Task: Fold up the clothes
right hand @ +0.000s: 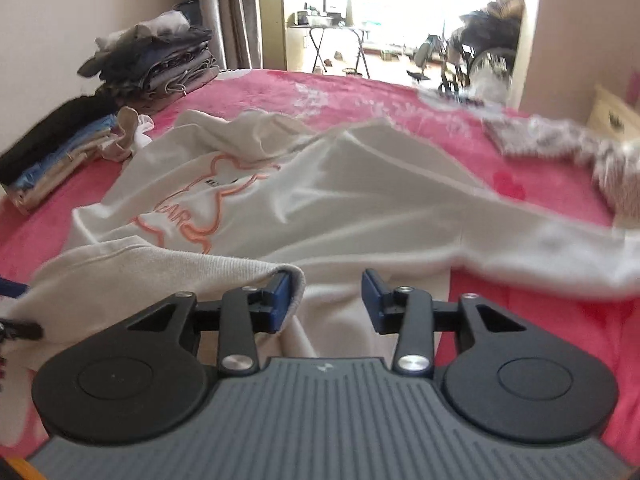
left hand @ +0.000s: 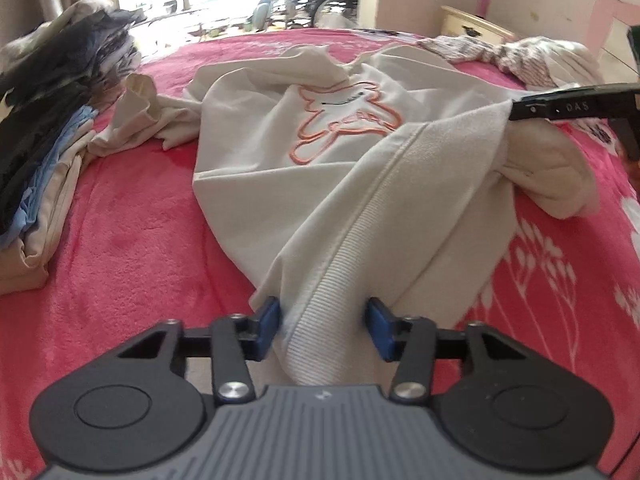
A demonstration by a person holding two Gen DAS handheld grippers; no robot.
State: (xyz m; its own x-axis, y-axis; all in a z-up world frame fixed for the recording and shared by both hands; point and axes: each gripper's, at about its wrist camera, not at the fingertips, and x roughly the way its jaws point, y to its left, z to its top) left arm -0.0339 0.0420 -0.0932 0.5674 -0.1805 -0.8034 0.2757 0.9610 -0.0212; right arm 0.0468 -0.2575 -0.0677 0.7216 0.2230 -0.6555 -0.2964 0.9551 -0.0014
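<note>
A cream sweatshirt [left hand: 248, 184] with an orange outline print [left hand: 340, 120] lies crumpled on the pink bed blanket [left hand: 140, 220]. Its ribbed hem [left hand: 352, 240] stretches from my left gripper [left hand: 324, 326] up to my right gripper [left hand: 516, 111]. The hem fills the gap between the left gripper's blue pads, which press on it. In the right wrist view the right gripper [right hand: 326, 300] stands open. The hem's corner [right hand: 240, 268] is draped over its left finger [right hand: 280, 300], and nothing sits between the pads. The print [right hand: 192, 208] shows beyond.
Folded clothes are stacked along the bed's left edge [left hand: 48, 140] [right hand: 60, 152], with a darker pile [right hand: 160, 60] further back. A striped garment [left hand: 500, 52] lies at the far right. A cream nightstand [left hand: 472, 24] stands beyond the bed.
</note>
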